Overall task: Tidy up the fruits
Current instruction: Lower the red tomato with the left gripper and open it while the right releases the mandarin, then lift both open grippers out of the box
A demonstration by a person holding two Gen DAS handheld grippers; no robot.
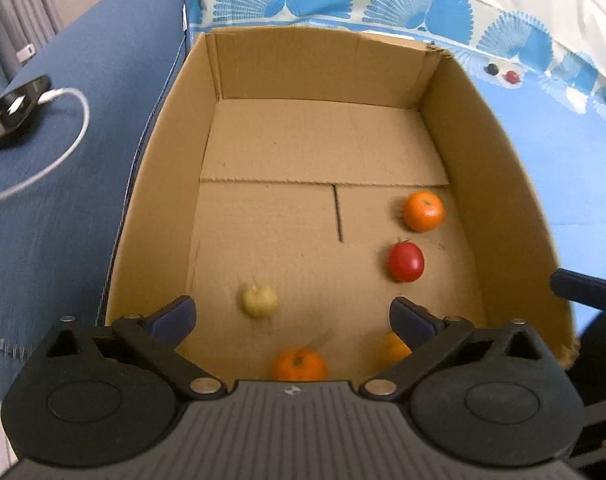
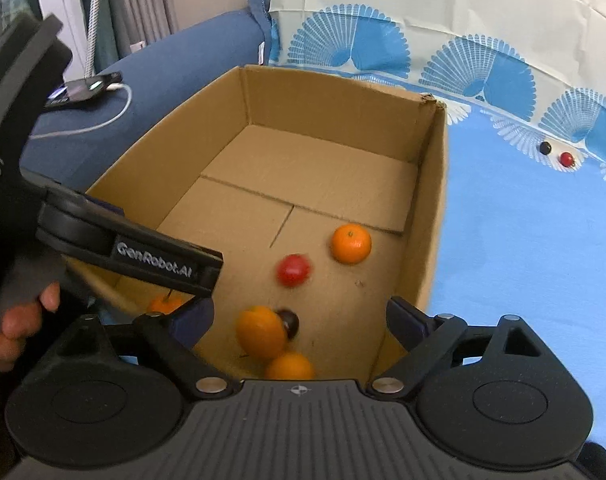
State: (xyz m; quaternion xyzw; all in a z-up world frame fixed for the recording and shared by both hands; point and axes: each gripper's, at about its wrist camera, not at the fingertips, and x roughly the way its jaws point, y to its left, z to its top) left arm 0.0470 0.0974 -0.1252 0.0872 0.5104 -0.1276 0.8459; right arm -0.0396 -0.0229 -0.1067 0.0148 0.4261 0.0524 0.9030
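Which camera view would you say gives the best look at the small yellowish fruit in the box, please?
The left wrist view: the small yellowish fruit lies unobstructed on the cardboard box floor, though slightly blurred. In the right wrist view I cannot find it; the left tongs probably block that spot.

Your right gripper [image 2: 299, 322] hangs open over the cardboard box [image 2: 433, 216], with oranges [image 2: 351, 243] and a red fruit [image 2: 293, 270] inside.
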